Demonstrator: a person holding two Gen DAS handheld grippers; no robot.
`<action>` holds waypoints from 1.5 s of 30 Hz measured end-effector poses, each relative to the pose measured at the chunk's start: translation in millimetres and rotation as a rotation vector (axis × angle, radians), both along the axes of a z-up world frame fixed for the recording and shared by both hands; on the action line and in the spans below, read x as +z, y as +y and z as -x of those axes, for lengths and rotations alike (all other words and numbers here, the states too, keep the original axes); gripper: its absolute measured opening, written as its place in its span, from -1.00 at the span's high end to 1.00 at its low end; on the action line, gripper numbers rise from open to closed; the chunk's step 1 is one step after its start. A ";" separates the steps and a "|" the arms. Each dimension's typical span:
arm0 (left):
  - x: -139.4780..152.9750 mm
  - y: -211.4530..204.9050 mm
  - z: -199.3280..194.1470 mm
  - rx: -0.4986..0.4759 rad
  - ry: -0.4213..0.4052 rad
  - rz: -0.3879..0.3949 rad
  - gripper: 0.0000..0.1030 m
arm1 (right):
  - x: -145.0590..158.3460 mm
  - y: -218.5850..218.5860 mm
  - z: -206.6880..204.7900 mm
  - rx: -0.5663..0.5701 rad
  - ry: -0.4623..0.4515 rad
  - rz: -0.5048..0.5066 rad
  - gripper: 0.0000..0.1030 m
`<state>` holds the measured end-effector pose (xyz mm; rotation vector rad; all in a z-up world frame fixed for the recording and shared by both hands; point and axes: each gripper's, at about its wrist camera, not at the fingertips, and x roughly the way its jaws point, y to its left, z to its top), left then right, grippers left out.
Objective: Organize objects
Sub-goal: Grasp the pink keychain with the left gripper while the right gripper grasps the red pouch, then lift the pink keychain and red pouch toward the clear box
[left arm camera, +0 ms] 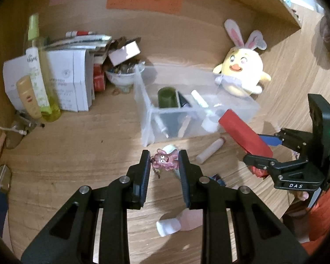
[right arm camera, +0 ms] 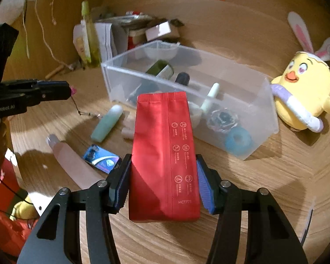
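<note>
My left gripper [left arm camera: 164, 157] is shut on a small purple figure keychain [left arm camera: 165, 160], held a little above the wooden desk; in the right wrist view its chain [right arm camera: 81, 110] dangles down to the desk. My right gripper [right arm camera: 163, 157] is shut on a red foil pouch [right arm camera: 162, 154], which sticks out upright between the blue pads. In the left wrist view that pouch [left arm camera: 244, 136] hangs just in front of the clear plastic bin [left arm camera: 143, 101]. The bin [right arm camera: 264, 110] holds a green jar [left arm camera: 167, 98], a dark bottle, a white tube and a blue ring [right arm camera: 238, 140].
A yellow chick plush [left arm camera: 242, 70] leans behind the bin's right end. A mint tube [right arm camera: 106, 124], a pink tube [right arm camera: 70, 162], a blue packet [right arm camera: 101, 157] and a white tube [left arm camera: 210, 153] lie loose before the bin. Bottles [left arm camera: 39, 77], boxes and a bowl [left arm camera: 121, 77] crowd the back left.
</note>
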<state>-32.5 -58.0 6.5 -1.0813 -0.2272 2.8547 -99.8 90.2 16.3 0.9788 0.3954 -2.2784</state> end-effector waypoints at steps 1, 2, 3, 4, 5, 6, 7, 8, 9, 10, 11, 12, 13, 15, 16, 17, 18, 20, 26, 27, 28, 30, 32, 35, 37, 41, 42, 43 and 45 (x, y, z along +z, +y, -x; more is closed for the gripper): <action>4.3 1.9 0.0 -0.003 0.013 0.000 0.51 | 3.2 1.6 -1.2 -0.004 0.003 0.013 0.01; 6.4 2.1 0.5 -0.006 0.020 0.000 0.51 | 4.9 2.9 -1.8 -0.008 0.007 0.020 0.01; 9.8 2.7 1.1 -0.008 0.029 -0.001 0.51 | 6.7 4.4 -2.7 -0.011 0.009 0.027 0.01; 13.5 3.5 1.4 -0.009 0.040 -0.004 0.51 | 8.9 5.9 -3.1 -0.014 0.012 0.037 0.01; 17.1 4.2 1.7 -0.010 0.050 -0.007 0.51 | 11.2 7.3 -3.6 -0.017 0.014 0.048 0.01; 19.2 4.8 1.7 -0.009 0.057 -0.009 0.51 | 13.5 8.8 -4.6 -0.017 0.017 0.059 0.01; 23.2 5.4 2.4 -0.011 0.067 -0.012 0.51 | 15.5 10.5 -5.2 -0.017 0.021 0.068 0.01; 25.5 5.7 2.9 -0.012 0.072 -0.013 0.51 | 18.3 12.5 -7.1 -0.013 0.024 0.081 0.01; 29.3 6.4 3.7 -0.012 0.082 -0.014 0.51 | 22.2 14.8 -10.0 -0.015 0.037 0.091 0.01; 31.6 6.9 4.1 -0.013 0.089 -0.014 0.51 | 23.8 15.9 -10.9 -0.015 0.041 0.093 0.01; 35.1 7.7 4.7 -0.015 0.098 -0.015 0.51 | 26.1 17.0 -12.9 -0.015 0.047 0.096 0.01; 37.1 8.4 4.5 -0.015 0.104 -0.016 0.51 | 29.5 18.9 -15.2 -0.020 0.058 0.100 0.01; 40.5 9.4 5.0 -0.017 0.114 -0.016 0.51 | 31.7 20.2 -16.7 -0.021 0.065 0.101 0.01; 46.0 11.0 6.0 -0.019 0.130 -0.018 0.51 | 38.2 23.4 -19.0 -0.031 0.086 0.107 0.01; 49.1 11.8 7.2 -0.022 0.138 -0.022 0.51 | 41.3 25.0 -19.1 -0.035 0.096 0.110 0.01; 51.6 12.8 8.2 -0.024 0.144 -0.024 0.51 | 45.3 26.7 -19.0 -0.043 0.110 0.117 0.01; 54.1 13.9 9.5 -0.028 0.149 -0.029 0.51 | 47.7 27.4 -18.7 -0.048 0.119 0.117 0.01; 58.6 16.0 12.9 -0.035 0.157 -0.043 0.51 | 52.4 29.2 -15.1 -0.069 0.139 0.115 0.01; 68.0 22.6 27.0 -0.042 0.171 -0.054 0.51 | 59.4 34.6 5.1 -0.120 0.137 0.160 0.01; 69.0 23.0 29.6 -0.043 0.172 -0.054 0.51 | 60.2 35.5 8.9 -0.122 0.131 0.174 0.01; 70.1 23.5 33.1 -0.044 0.172 -0.052 0.51 | 60.6 36.0 11.4 -0.126 0.127 0.182 0.01; 71.7 23.8 39.2 -0.045 0.171 -0.052 0.51 | 62.1 36.8 17.8 -0.139 0.126 0.195 0.01; 73.2 23.7 45.9 -0.044 0.168 -0.053 0.51 | 63.7 36.7 25.2 -0.153 0.127 0.204 0.01; 75.2 23.5 55.6 -0.040 0.166 -0.053 0.51 | 66.0 35.1 34.6 -0.159 0.125 0.217 0.01; 75.4 23.2 62.6 -0.038 0.162 -0.055 0.51 | 67.8 33.5 41.9 -0.165 0.129 0.220 0.01; 74.8 25.7 78.1 -0.038 0.154 -0.065 0.51 | 71.8 28.6 55.0 -0.172 0.139 0.214 0.01; 74.3 26.9 82.2 -0.038 0.152 -0.064 0.51 | 73.0 27.4 58.7 -0.173 0.143 0.213 0.01; 73.9 27.9 85.9 -0.039 0.148 -0.064 0.51 | 74.6 25.6 62.9 -0.176 0.150 0.209 0.01; 72.4 30.7 94.0 -0.044 0.139 -0.064 0.51 | 76.2 23.5 69.7 -0.182 0.158 0.199 0.01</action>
